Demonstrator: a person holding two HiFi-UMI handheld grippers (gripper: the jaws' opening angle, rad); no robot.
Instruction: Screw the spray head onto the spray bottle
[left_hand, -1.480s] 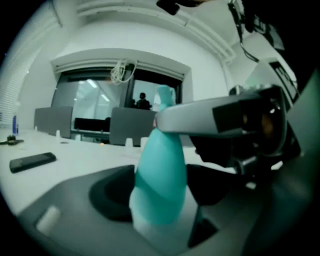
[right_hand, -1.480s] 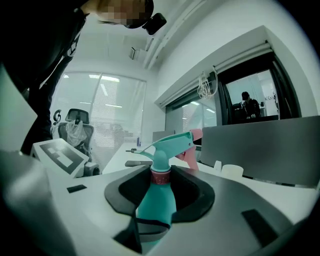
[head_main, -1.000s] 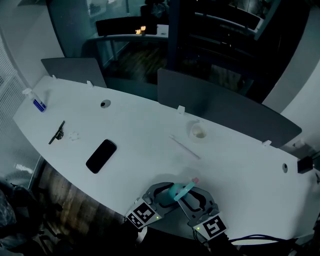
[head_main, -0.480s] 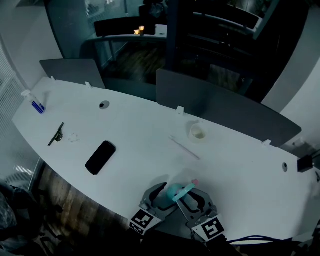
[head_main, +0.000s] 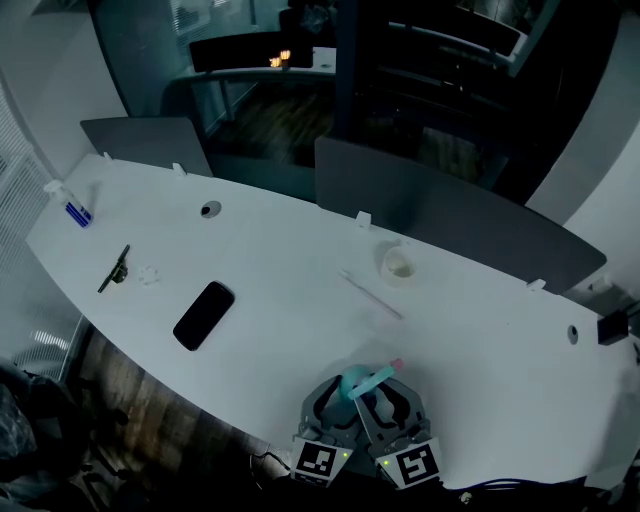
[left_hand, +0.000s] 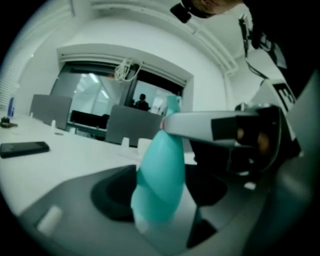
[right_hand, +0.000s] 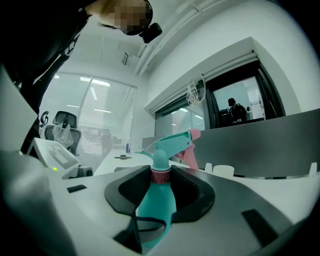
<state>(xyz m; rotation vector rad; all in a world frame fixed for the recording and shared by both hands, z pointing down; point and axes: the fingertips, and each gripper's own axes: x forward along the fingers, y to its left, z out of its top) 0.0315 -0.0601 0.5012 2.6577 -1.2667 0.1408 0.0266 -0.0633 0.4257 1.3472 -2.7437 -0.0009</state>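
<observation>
A teal spray bottle (head_main: 356, 386) with a teal spray head and pink nozzle tip (head_main: 396, 364) is held above the near edge of the white table (head_main: 280, 250). My right gripper (head_main: 388, 402) is shut on the bottle just below its pink collar (right_hand: 161, 175), and the spray head (right_hand: 170, 142) stands above the jaws. My left gripper (head_main: 338, 402) sits close beside it on the left. Its jaws have just been closing, and the bottle's body (left_hand: 159, 172) stands between them with the pads against it. The right gripper's finger (left_hand: 200, 125) crosses the bottle's top in the left gripper view.
On the table lie a black phone (head_main: 203, 314), a thin white stick (head_main: 372, 296), a white cup (head_main: 398, 265), a dark tool (head_main: 114, 268) and a small bottle with a blue label (head_main: 72, 203). Grey dividers (head_main: 440, 215) line the far edge.
The left gripper has swung from the lower left to stand right beside the right gripper. The bottle and the right gripper have stayed in place.
</observation>
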